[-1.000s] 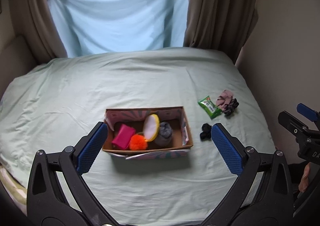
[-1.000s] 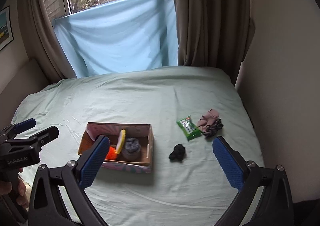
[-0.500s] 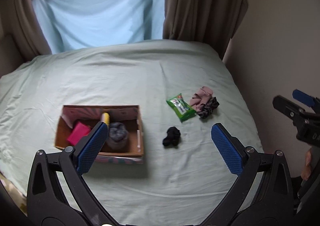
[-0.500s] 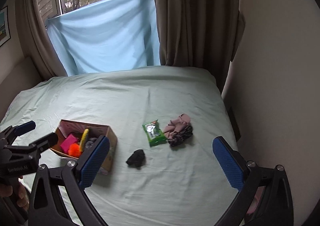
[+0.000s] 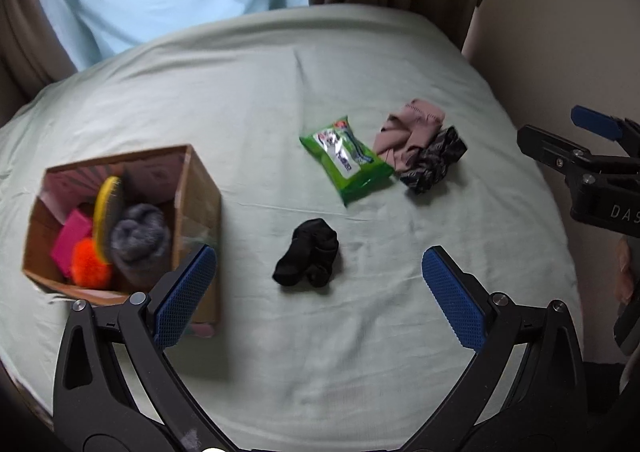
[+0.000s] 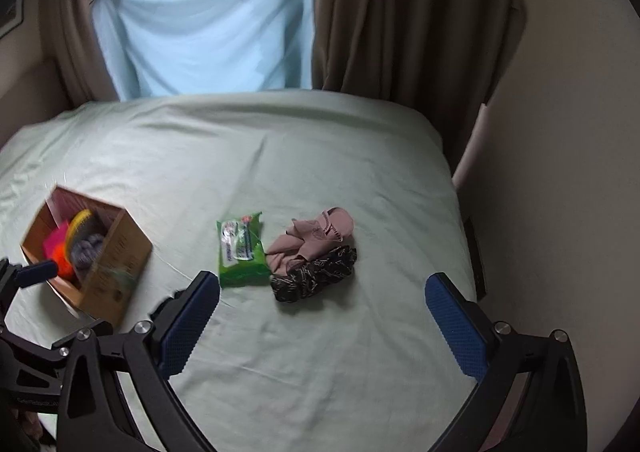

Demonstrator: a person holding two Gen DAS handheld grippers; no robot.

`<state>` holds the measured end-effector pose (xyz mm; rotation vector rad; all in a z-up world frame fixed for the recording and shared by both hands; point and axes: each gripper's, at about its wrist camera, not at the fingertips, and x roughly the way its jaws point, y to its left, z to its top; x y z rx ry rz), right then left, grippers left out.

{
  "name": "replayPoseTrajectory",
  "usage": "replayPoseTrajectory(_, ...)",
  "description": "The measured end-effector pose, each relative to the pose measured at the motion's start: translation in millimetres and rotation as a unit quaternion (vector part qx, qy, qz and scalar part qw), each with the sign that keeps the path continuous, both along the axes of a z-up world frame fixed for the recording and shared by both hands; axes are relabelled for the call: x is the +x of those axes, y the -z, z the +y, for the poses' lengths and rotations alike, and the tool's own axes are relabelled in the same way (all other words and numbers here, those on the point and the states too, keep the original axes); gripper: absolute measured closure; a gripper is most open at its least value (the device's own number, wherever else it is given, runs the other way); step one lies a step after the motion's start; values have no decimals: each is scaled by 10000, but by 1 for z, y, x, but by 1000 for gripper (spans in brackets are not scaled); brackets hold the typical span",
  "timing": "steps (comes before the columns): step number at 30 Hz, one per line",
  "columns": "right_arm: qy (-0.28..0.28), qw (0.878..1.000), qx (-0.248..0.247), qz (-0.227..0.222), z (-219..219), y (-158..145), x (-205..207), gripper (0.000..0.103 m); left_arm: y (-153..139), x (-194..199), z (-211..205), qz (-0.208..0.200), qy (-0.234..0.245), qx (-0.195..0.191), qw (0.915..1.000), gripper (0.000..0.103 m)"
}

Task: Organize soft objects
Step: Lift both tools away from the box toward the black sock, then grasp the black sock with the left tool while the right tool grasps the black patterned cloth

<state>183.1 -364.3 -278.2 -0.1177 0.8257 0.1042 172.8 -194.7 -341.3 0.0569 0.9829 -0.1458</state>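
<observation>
Box [image 5: 196, 191] at left of frame on the bed [image 5: 280, 91], holding a brush [image 5: 105, 217], a rolled sock [image 5: 138, 236] and a pompom [image 5: 90, 268]. Sock bundle [image 5: 308, 254] lies at centre, right of the box. Wipes packet [image 5: 346, 157] upper right of the bundle, touching the cloth [image 5: 408, 131] and scrunchie [image 5: 434, 159] to its right.

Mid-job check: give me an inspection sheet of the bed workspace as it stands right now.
Surface: bed sheet, pale green, wrinkled.
Job's things: black sock, loose, between the left gripper's fingers in its view; pink cloth touching patterned dark cloth; cardboard box holding grey sock, orange pompom, pink item, yellow-rimmed item.
Clutter: green wipes pack, beside the pink cloth.
Grippers: left gripper open, empty; right gripper open, empty.
Cables: nothing seen.
Surroundings: brown curtains, blue cloth over window, wall at right.
</observation>
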Motion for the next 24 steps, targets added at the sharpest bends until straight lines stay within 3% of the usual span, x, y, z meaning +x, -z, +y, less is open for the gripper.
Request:
replayPoseTrajectory(7,-756,9957,-515,119,9,78,39,0,75,34,-5,287,-165,159,9993,2)
replayPoseTrajectory(12,-1033,9920,-721,122,16,120,60,0,111,46,-7,470,-222,237,9984,5)
replayPoseTrajectory(19,-1274,9883,-825,180,18,158,84,0,138,59,-8,618,-220,154,9977,17)
replayPoseTrajectory(24,-1373,9881,-613,307,17,170,99,0,148,67,-12,697,-201,138,9973,24)
